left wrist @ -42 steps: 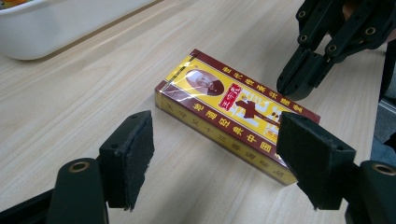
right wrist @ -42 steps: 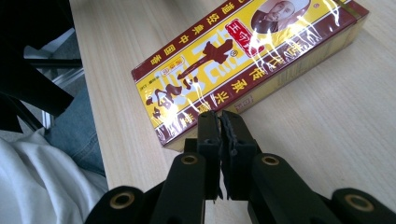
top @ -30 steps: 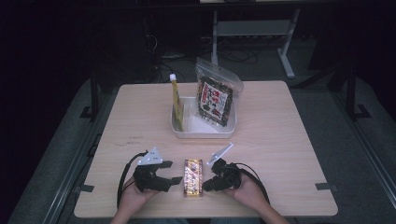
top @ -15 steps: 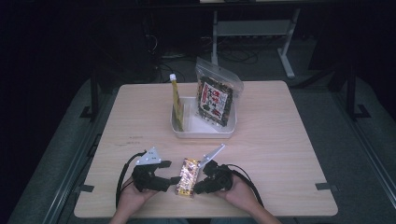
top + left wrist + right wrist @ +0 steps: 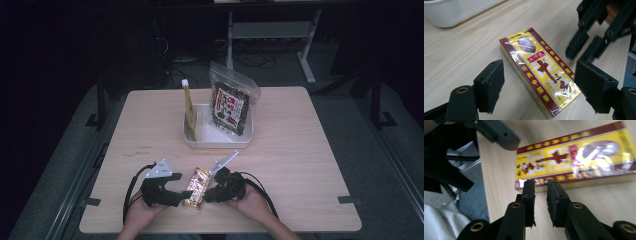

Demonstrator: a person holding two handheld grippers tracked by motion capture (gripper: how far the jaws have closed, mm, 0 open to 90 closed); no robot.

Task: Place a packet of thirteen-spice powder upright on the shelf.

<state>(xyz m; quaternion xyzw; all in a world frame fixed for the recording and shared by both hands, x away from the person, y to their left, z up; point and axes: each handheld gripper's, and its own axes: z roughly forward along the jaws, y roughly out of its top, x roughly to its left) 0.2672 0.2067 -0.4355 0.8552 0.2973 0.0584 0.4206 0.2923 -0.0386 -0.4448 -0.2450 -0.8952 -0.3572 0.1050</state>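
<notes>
From my remote station: the yellow box (image 5: 576, 162) blurs and runs off the right gripper view's edge, its print unreadable; the white tray (image 5: 456, 11) is cropped at the left gripper view's top.

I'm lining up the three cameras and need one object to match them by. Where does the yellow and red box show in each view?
High view: the yellow and red box lies flat near the table's front edge, between the two grippers.
Left gripper view: the box sits at centre, between that gripper's open jaws.
Right gripper view: the box crosses the upper right, just beyond the jaw tips.
Shared landmark: the light wooden table.
</notes>
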